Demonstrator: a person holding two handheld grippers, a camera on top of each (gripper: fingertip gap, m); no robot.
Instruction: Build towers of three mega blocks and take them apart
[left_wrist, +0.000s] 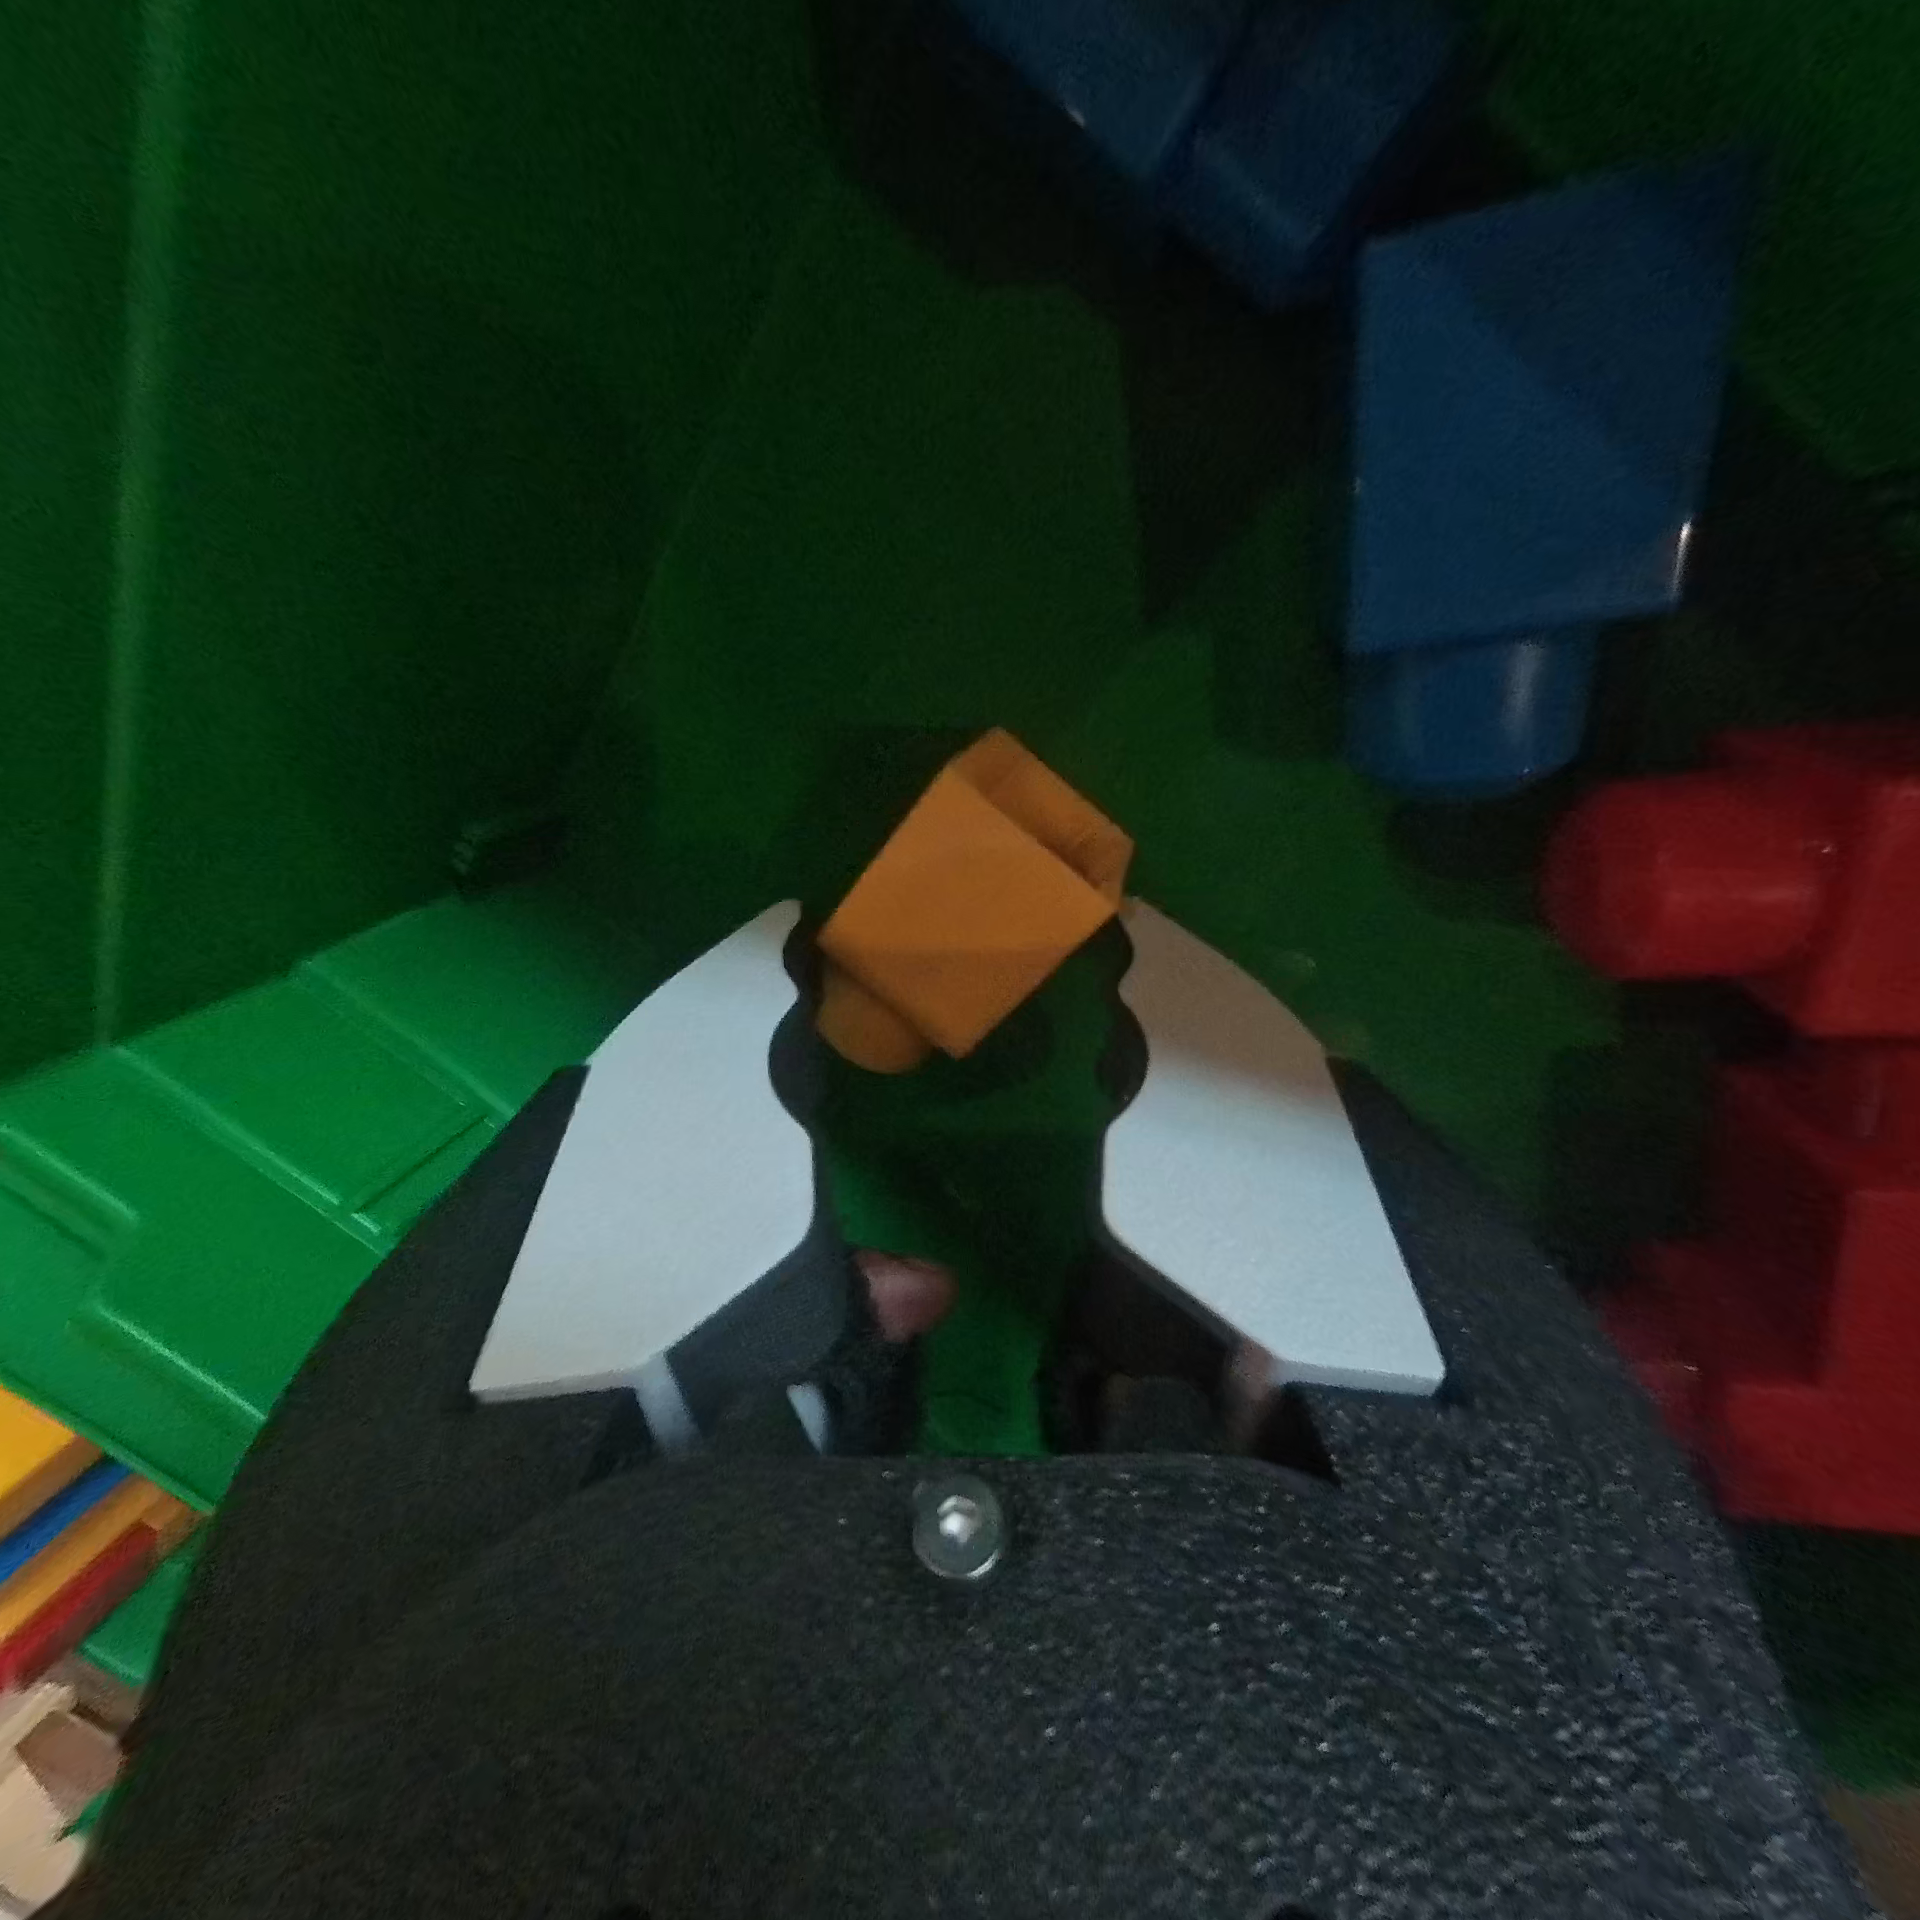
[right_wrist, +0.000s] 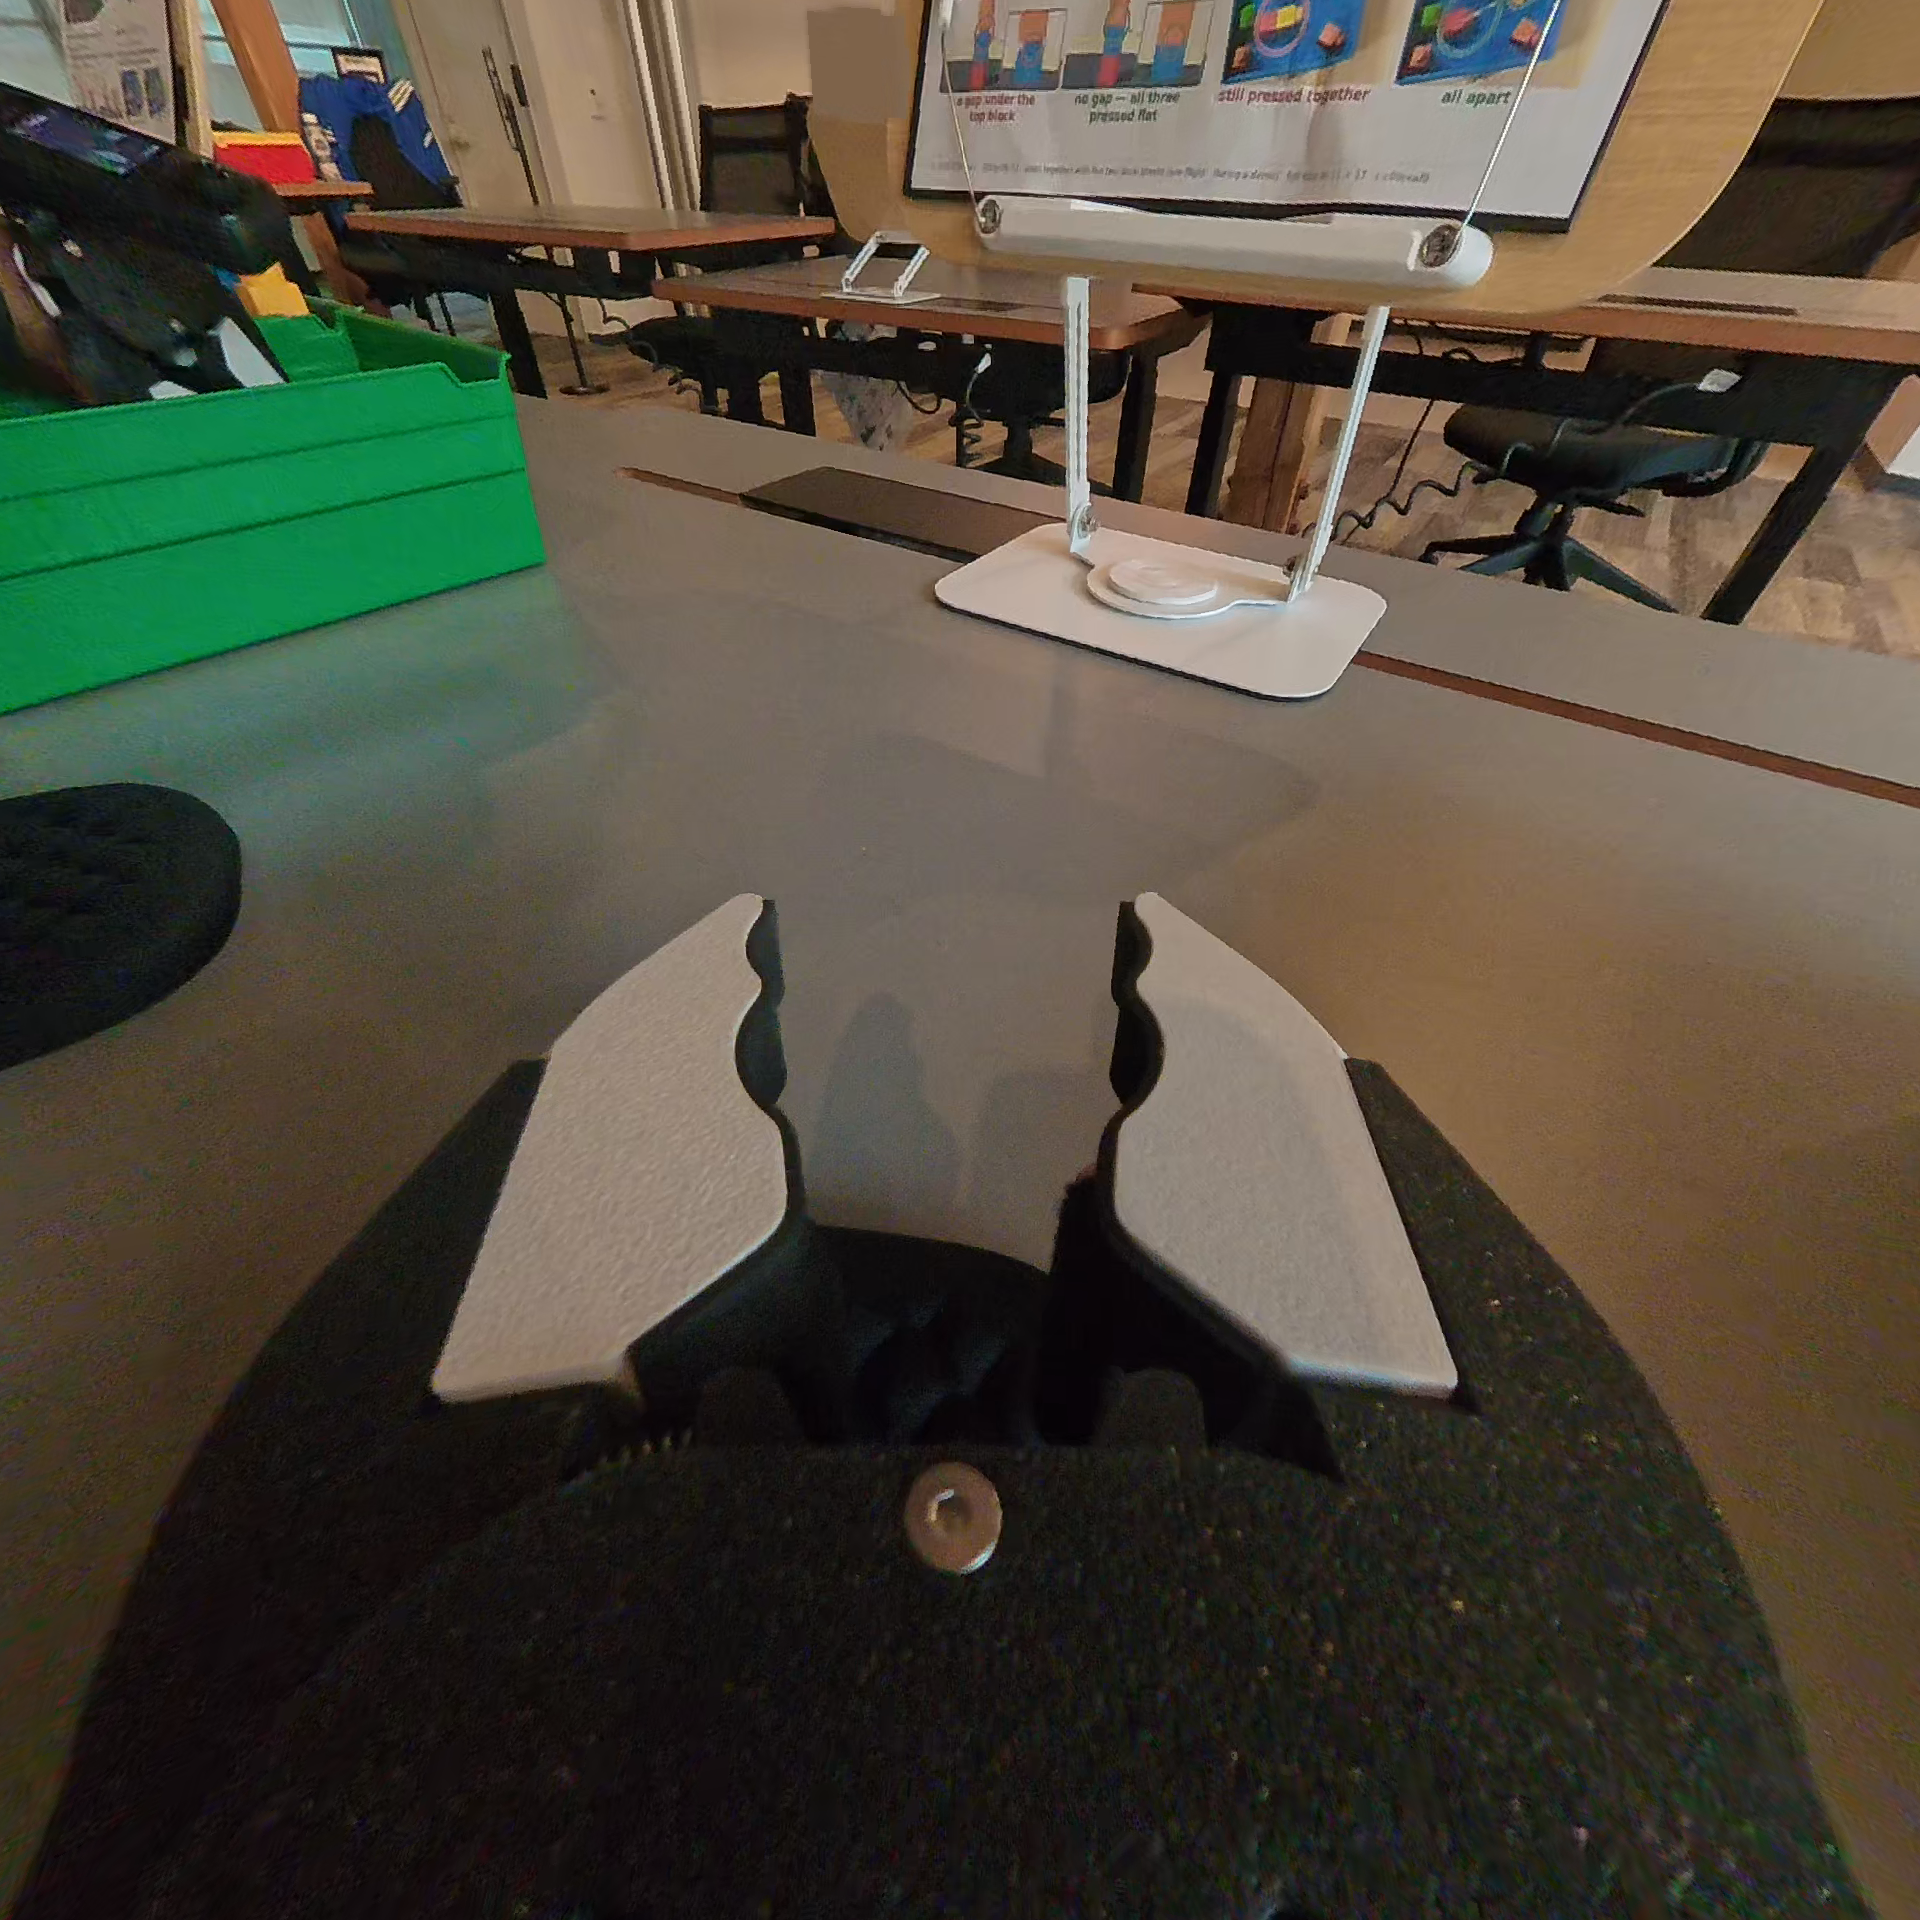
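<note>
Spreading beneath my right gripper (right_wrist: 948, 935) is the grey table (right_wrist: 935, 831), my right jaws parted with nothing between them. Ahead and to their left stands the green bin (right_wrist: 260, 488), cut off at the frame edge; my left gripper (right_wrist: 223, 353) dips into it there, mostly hidden by the bin's wall. Straight ahead, a white stand (right_wrist: 1164, 603) holds a printed sheet whose top is cropped out. A black round pad (right_wrist: 94, 914) lies left of the jaws, only partly in frame.

Down in the bin (left_wrist: 312, 520), my left gripper (left_wrist: 961, 935) has its jaws spread around an orange block (left_wrist: 966, 914), tilted between the tips; blur keeps me from telling whether either tip touches it. Ahead and to the right lie two blue blocks (left_wrist: 1517, 436), the farther one cropped and soft. Red blocks (left_wrist: 1787, 1091) sit right of the jaws, cut off by the edge, their number hard to make out.
</note>
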